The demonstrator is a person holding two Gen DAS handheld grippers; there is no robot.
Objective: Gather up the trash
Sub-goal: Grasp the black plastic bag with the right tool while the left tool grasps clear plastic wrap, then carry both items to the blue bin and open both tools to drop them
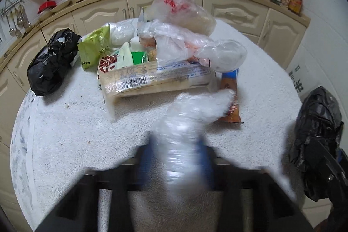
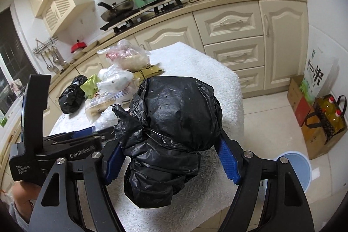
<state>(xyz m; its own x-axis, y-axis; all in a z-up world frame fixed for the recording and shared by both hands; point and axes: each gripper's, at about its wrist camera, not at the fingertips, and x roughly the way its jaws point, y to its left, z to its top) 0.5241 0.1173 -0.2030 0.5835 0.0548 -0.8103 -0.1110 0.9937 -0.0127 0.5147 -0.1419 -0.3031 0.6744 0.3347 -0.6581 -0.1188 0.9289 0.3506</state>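
Where blue ribbed pads [image 2: 228, 163] pinch — crinkled, glossy black trash bag [image 2: 174, 119].

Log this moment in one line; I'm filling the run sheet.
left gripper: shut on clear plastic bag | right gripper: shut on black trash bag | bin: beside table

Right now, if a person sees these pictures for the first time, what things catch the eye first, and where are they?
The big knotted black trash bag fills the right wrist view, clamped between the blue pads of the right claw over the white towel-covered table. In the left wrist view, the left claw is shut on a blurred clear plastic bag. Behind it lies a heap of food wrappers, with a second black bag at the table's left edge.
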